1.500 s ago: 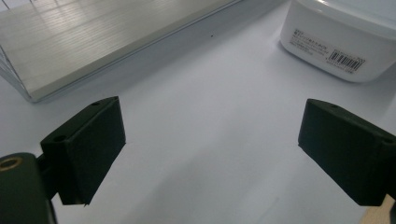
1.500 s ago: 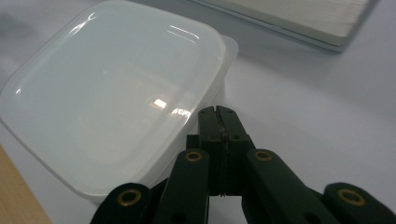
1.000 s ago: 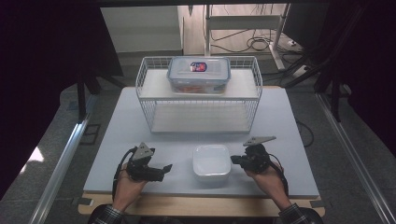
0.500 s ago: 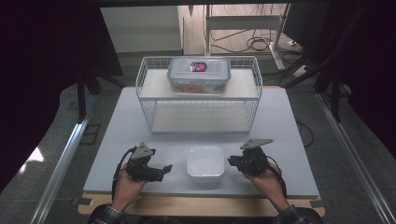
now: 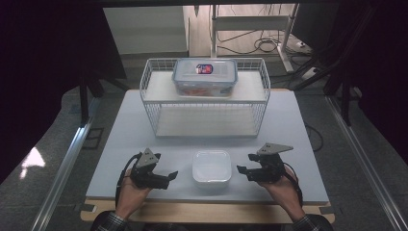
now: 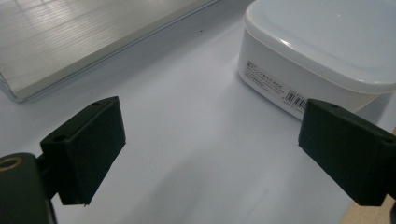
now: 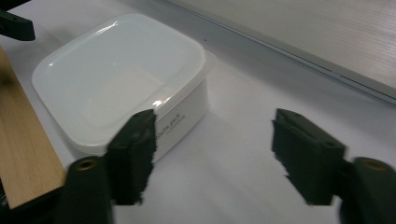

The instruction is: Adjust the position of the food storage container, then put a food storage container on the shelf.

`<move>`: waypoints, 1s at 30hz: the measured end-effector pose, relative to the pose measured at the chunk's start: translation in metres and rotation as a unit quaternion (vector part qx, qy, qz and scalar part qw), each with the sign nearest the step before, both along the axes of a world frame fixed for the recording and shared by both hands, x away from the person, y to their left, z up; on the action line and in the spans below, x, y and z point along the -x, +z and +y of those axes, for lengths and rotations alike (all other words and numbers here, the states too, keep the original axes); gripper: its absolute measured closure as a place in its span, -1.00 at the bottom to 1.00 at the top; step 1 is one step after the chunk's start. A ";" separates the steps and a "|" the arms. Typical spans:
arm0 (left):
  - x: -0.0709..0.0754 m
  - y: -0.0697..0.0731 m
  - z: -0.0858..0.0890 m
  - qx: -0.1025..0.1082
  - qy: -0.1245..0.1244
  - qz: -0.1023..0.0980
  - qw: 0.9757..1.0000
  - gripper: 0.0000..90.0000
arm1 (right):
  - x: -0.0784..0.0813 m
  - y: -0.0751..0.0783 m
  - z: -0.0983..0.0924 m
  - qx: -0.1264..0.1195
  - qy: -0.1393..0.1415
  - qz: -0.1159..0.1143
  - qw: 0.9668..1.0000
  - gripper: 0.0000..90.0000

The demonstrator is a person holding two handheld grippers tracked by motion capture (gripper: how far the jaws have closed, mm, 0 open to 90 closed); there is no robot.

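Container: square white plastic container with lid (image 5: 211, 167) rests on the white tabletop (image 5: 298, 134), near its front edge, between the two grippers.
Right gripper (image 5: 242, 169): just beside the container's right side, apart from it; jaws have just been opening, spread, nothing between them.
Left gripper (image 5: 172, 174): just left of the container; jaws spread wide, empty.
Behind: white wire rack (image 5: 206, 113), well apart, bearing a clear lidded box (image 5: 205, 77).
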State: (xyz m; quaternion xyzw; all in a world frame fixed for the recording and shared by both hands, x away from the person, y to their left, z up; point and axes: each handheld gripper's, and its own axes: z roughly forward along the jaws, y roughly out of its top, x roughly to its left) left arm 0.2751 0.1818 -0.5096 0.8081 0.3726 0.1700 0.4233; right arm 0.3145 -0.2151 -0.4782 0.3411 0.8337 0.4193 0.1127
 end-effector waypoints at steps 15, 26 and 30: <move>-0.001 -0.003 0.000 0.006 -0.005 -0.006 1.000 -0.94 | 0.001 -0.007 0.001 -0.010 0.012 0.003 1.000 -0.80; -0.002 0.003 -0.008 0.031 -0.024 0.034 0.999 -0.93 | 0.000 -0.003 0.006 -0.015 0.011 0.010 1.000 -0.90; -0.004 0.008 -0.014 0.041 -0.034 0.042 0.998 -0.83 | 0.005 0.004 0.013 0.013 0.006 0.018 1.000 -0.72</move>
